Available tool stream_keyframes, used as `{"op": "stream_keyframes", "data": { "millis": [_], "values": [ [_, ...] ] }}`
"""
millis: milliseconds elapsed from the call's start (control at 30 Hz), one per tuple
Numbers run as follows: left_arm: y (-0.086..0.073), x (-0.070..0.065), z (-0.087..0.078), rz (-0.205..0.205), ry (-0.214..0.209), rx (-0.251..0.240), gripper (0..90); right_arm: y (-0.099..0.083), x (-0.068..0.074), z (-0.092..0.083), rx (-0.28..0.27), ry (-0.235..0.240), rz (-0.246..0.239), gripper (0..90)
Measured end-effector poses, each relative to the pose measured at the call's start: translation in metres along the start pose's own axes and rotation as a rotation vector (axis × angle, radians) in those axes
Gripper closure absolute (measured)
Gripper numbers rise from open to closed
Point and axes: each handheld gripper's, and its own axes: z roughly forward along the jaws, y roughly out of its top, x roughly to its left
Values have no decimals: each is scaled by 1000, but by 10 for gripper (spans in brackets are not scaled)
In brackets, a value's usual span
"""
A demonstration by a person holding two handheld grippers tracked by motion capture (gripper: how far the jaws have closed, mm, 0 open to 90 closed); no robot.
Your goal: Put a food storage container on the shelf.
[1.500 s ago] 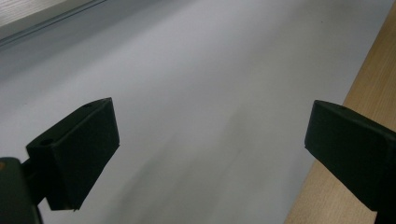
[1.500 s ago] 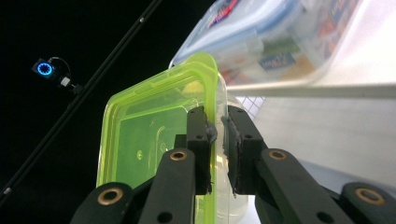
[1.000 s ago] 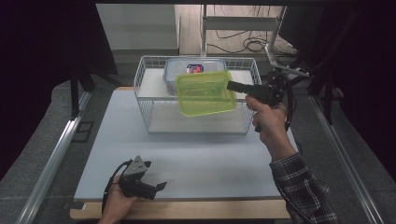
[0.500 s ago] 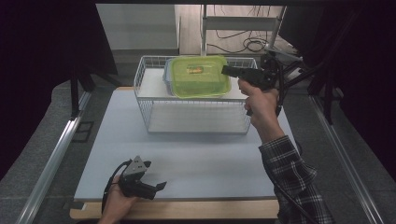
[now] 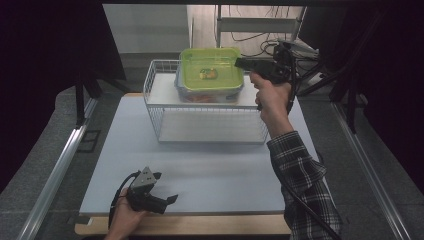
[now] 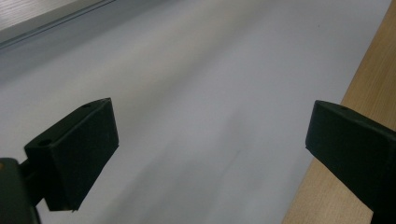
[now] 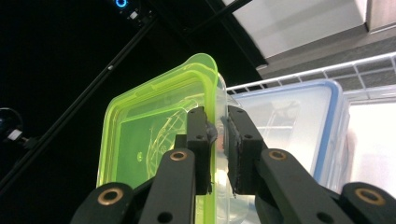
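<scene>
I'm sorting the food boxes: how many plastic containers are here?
2. The green container is held at its rim by the right tongs over the wire basket; a blue-rimmed container sits in the basket beneath it. Others may be hidden.

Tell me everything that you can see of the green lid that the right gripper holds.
The green lid is a translucent, yellow-green plastic rectangle with rounded corners and a raised rim. The right gripper is shut on its edge, one of the fingers on each face. In the high view it lies about level over the clear blue-rimmed container in the white wire basket; whether it rests on that container I cannot tell. Something small and dark shows through it.
</scene>
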Motion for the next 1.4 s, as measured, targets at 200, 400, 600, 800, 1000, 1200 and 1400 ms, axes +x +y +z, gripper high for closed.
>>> {"op": "stream_keyframes", "data": {
  "millis": [200,400,600,800,1000,1200,1400],
  "values": [
    [0,-1,0,5,-4,3,22,5,1,9,-15,-44,-10,803],
    [0,-1,0,6,-6,1,22,6,1,17,-18,-73,-14,803],
    [0,-2,0,9,-7,3,22,5,-2,21,-22,-90,-9,799],
    [0,-2,1,12,-9,6,22,6,3,24,8,-158,-84,756],
    [0,-2,1,13,-12,8,22,5,2,30,8,-204,-118,722],
    [0,-3,2,13,-13,9,22,6,1,35,17,-221,-136,681],
    [0,-3,3,14,-13,10,23,6,-3,36,10,-230,-149,627]
  ]
}}
